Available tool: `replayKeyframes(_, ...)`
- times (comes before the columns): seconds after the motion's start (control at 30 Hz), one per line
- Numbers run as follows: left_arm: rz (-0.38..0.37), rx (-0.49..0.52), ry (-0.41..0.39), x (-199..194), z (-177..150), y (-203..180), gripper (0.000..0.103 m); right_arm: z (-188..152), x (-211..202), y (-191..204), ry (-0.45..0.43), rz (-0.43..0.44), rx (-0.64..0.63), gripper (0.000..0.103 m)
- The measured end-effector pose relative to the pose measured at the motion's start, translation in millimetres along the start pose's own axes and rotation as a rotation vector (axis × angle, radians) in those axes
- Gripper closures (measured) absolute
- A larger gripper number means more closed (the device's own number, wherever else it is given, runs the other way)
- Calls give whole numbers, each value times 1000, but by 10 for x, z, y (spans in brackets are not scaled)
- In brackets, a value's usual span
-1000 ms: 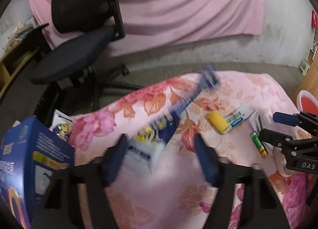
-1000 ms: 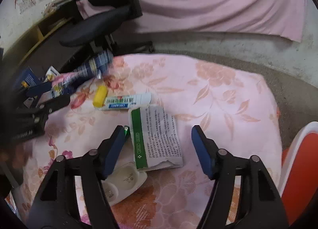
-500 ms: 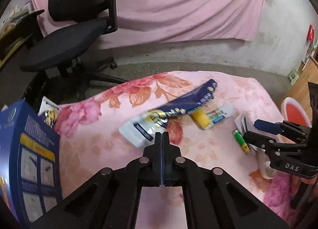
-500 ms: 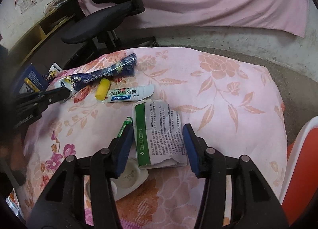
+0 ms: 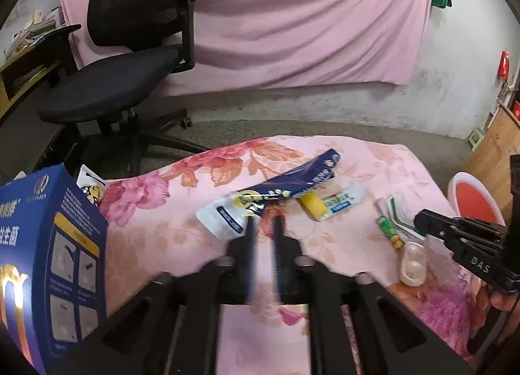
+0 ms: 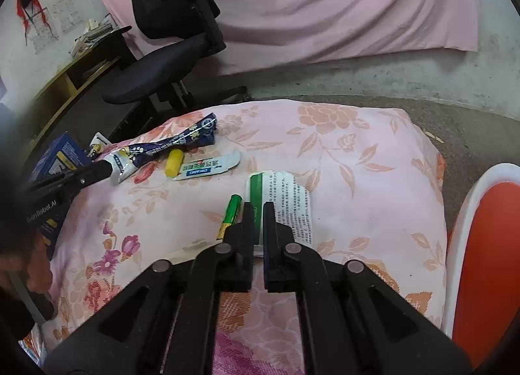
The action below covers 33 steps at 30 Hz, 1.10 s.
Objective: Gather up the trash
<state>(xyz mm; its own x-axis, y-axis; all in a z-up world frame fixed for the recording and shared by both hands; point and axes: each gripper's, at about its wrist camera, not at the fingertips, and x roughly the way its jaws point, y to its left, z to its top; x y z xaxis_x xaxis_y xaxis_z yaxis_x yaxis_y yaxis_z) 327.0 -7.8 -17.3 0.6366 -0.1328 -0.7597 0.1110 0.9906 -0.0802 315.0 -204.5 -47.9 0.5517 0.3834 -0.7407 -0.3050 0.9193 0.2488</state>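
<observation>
- The right gripper (image 6: 258, 209) has just been closing. We read its fingers as clenched on the green side strip of the paper packet (image 6: 289, 202), which shows in the narrow gap between them.
- The packet lies flat on the floral cloth (image 6: 357, 154), toward its right edge. Its long axis runs straight away from the right fingers, so they pinch 1 long edge at the near end. We expect the thin, printed, torn-edged sheet to droop when lifted.
- A green cylindrical battery (image 6: 231, 214) lies just beside the packet's left edge, almost parallel to it. It could roll if the packet drags.
- The left gripper (image 5: 263, 225) has just been opening. Its fingers stand released, slightly apart, with nothing between them.
- The glossy blue-and-white wrapper (image 5: 292, 181) lies just beyond the left fingers, its long axis slanting toward the far right. The left hand is nearer to it.
- A stiff blue carton (image 5: 48, 245) stands at the cloth's left edge.
</observation>
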Motion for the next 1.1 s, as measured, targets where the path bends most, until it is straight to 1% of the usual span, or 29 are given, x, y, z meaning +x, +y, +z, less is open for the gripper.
replayKeyframes(0.03,12,7,0,22,11,12,55,8,16,5,3,-6,2,69)
replayKeyframes(0.07,26,19,-9,39,33,7,50,6,36,13,7,-8,5,57)
replayKeyframes(0.1,30,31,-11,59,35,4,49,7,48,1,12,-10,9,43)
replayKeyframes(0.17,39,74,7,140,78,-34,49,19,89,-21,25,-15,20,37)
replayKeyframes(0.2,42,92,16,182,86,-41,49,28,106,-37,32,-18,23,36)
replayKeyframes(0.3,89,152,52,362,132,-76,49,68,210,-59,65,-34,27,36)
replayKeyframes(0.43,92,189,83,547,142,-78,49,115,342,-40,103,-50,5,33)
replayKeyframes(0.5,91,208,101,617,142,-84,49,116,377,-2,111,-55,-12,30)
replayKeyframes(0.6,87,227,115,679,131,-107,49,113,386,18,114,-58,-20,29)
replayKeyframes(0.63,82,238,112,675,120,-127,51,113,384,10,112,-53,-16,29)
replayKeyframes(0.67,77,251,110,673,109,-150,58,110,380,-2,111,-47,-9,30)
replayKeyframes(0.7,74,261,110,677,101,-173,64,107,375,-14,109,-42,-2,31)
replayKeyframes(0.73,76,275,108,675,85,-200,75,101,365,-25,107,-41,4,32)
replayKeyframes(0.83,77,303,106,681,56,-258,89,89,334,-59,104,-34,11,34)
replayKeyframes(0.93,78,325,93,648,29,-305,94,79,321,-37,104,-35,7,34)
replayKeyframes(1.07,50,283,80,549,-3,-303,97,52,277,-38,97,-28,13,36)
replayKeyframes(1.1,40,266,73,505,-20,-299,97,42,255,-47,91,-23,18,38)
